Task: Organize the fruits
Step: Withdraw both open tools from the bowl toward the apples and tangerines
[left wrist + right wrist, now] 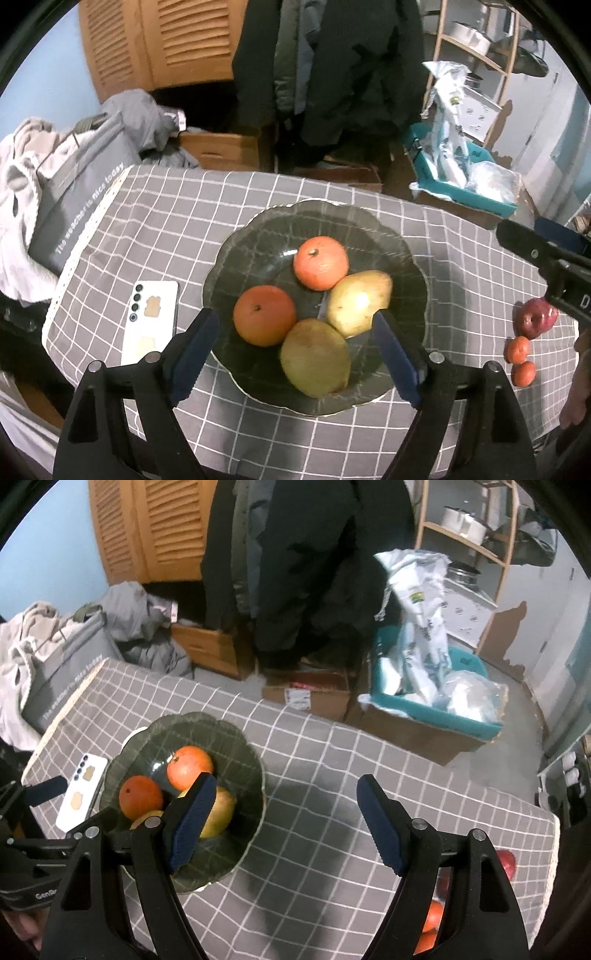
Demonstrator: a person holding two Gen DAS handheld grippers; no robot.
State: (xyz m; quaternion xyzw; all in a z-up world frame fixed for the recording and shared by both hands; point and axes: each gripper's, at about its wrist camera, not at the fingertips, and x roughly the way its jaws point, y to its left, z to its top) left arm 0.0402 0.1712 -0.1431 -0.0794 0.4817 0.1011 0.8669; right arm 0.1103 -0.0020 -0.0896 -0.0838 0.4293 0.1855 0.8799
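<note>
Both empty: left gripper (295,317) open over bowl (413,258); right gripper (286,779) open, nearer apple (537,317), 2 tangerines (517,349).

Your right wrist view hides most of the red apple (506,862) and both small oranges (433,915) behind the right finger's frame. The left finger (194,819) covers part of the pear (221,812) in the bowl (229,753), and the second pear is barely a sliver. Bag print (70,686) too blurred to read. In your left view the right gripper (554,262) is cut off at the edge, jaws unseen
</note>
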